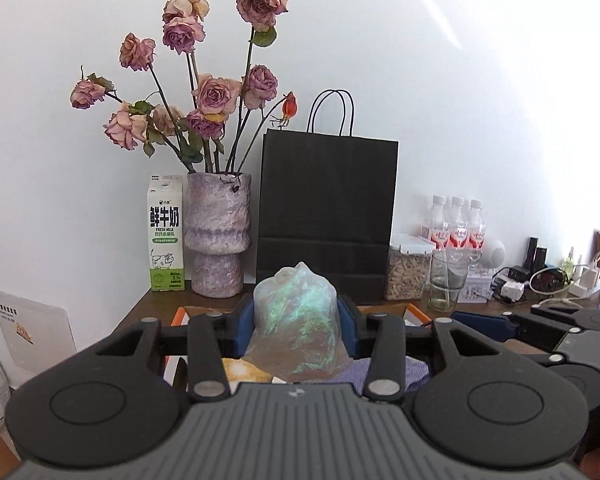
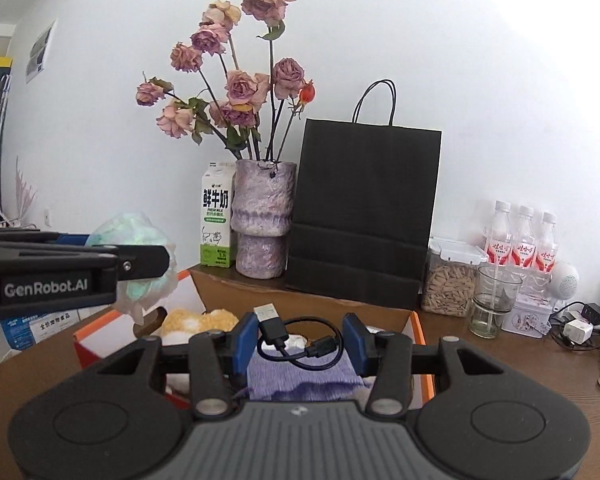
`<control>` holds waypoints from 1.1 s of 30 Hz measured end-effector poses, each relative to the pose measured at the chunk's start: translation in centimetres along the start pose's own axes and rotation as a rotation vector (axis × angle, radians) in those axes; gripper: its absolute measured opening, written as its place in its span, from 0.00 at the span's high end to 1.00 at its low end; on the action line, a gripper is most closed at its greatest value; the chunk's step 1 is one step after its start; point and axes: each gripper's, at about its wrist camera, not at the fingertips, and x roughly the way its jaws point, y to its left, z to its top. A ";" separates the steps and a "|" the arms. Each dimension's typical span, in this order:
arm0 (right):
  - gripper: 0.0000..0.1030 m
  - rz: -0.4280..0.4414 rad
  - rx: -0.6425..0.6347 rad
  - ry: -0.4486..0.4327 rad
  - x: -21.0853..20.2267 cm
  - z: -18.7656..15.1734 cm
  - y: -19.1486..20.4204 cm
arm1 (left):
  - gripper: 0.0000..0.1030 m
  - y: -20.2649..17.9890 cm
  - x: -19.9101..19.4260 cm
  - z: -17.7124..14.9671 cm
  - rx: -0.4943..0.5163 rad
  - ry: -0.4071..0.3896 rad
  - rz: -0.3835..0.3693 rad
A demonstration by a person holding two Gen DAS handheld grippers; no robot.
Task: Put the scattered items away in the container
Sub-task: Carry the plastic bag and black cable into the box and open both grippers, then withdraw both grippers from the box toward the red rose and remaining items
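My left gripper is shut on a crumpled iridescent plastic bag, pinched between its blue pads and held in the air. In the right wrist view the same bag hangs in the left gripper above the box's left corner. My right gripper is shut on a coiled black USB cable. Below both stands an open orange-rimmed cardboard box holding a purple knitted cloth and a yellow plush item. In the left wrist view the right gripper shows at the right edge.
Behind the box stand a milk carton, a vase of dried roses and a black paper bag. To the right are a seed jar, a glass, water bottles, chargers and loose cables.
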 end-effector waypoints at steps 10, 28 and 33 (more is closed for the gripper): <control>0.56 -0.013 0.095 0.025 7.0 0.2 -0.3 | 0.58 1.6 7.7 -1.1 -0.049 0.066 0.111; 0.24 -0.088 0.049 0.091 8.0 -1.1 -0.6 | 0.00 1.8 8.7 -2.9 0.016 0.082 0.292; 0.00 -0.089 0.094 0.066 7.2 -0.5 -1.7 | 0.00 2.4 8.1 -2.4 -0.022 0.057 0.282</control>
